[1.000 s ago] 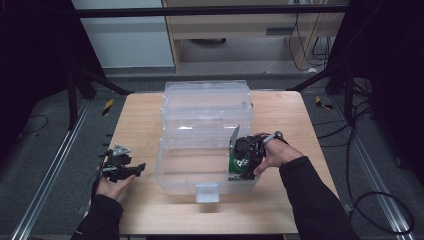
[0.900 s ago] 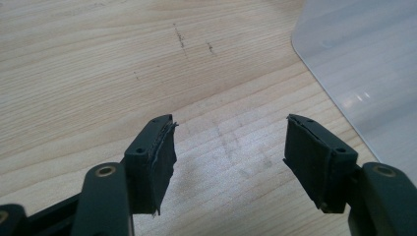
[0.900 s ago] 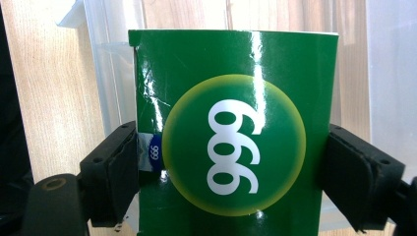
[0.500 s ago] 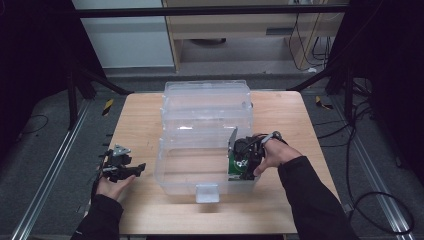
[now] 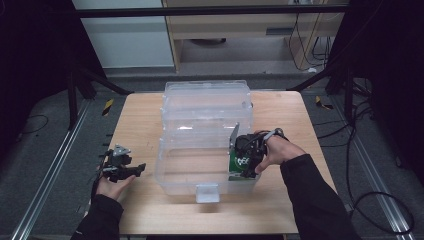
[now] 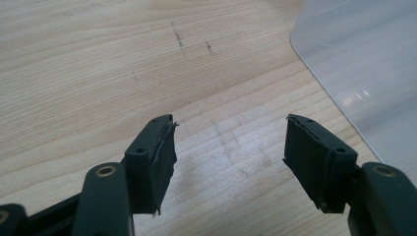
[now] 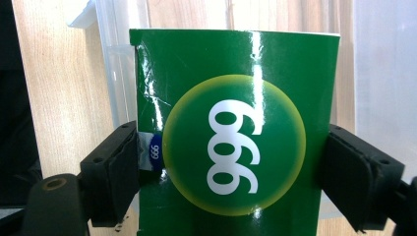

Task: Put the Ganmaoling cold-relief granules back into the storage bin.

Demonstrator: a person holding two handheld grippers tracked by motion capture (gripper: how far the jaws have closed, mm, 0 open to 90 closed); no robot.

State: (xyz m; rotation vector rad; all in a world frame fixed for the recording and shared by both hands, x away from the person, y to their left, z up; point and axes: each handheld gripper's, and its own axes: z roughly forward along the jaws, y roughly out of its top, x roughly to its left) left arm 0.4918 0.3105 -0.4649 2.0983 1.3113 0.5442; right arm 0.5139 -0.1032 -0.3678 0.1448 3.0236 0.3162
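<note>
Pale wooden table (image 5: 140,125) on a dark floor, black frame rails around it. At its middle, a clear plastic storage bin (image 5: 205,130) with ribbed walls and a small front latch. At the bin's near right corner, the right gripper (image 5: 243,162) – jaws clamped on either side of a glossy green carton with a yellow-ringed "999" circle (image 7: 236,142), held over the bin's wall; carton's lower edge cut off in the right gripper view, its far side hidden. Left gripper (image 6: 228,147) near the table's left edge – jaws spread wide, nothing between them, only bare wood beneath and a frosted corner of the bin to one side.
</note>
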